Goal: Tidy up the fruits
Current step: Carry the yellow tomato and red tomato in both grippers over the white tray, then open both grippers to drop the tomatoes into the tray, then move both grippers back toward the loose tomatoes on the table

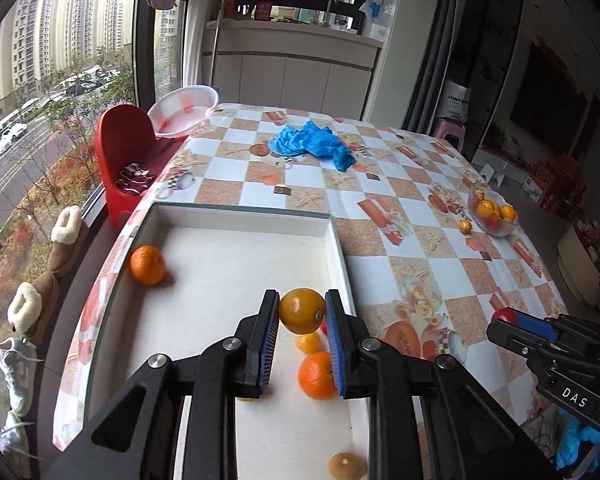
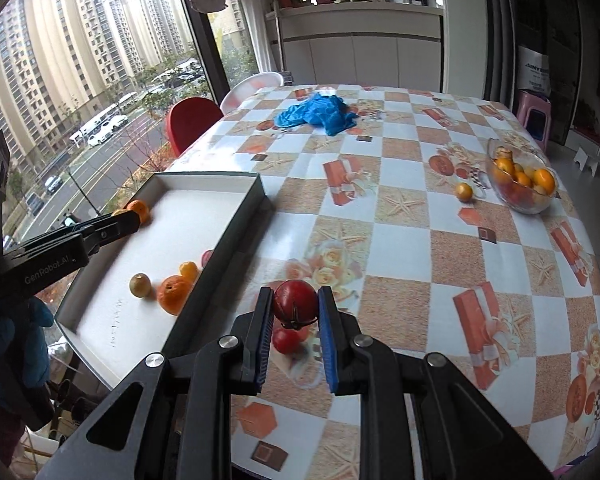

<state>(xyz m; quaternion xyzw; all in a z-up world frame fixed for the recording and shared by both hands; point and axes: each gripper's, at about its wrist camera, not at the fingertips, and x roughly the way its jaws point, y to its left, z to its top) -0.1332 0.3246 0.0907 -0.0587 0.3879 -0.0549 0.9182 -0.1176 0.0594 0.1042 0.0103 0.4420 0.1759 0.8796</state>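
The left gripper is clamped on a yellow-orange fruit, held above the white tray. Below it in the tray lie an orange, a small yellow fruit and a brownish one; another orange sits by the tray's left wall. The right gripper pinches a dark red fruit over the tabletop, just right of the tray, with a red fruit lying beneath. Further off, a glass bowl holds more oranges, one small fruit beside it. A blue cloth lies at the far end.
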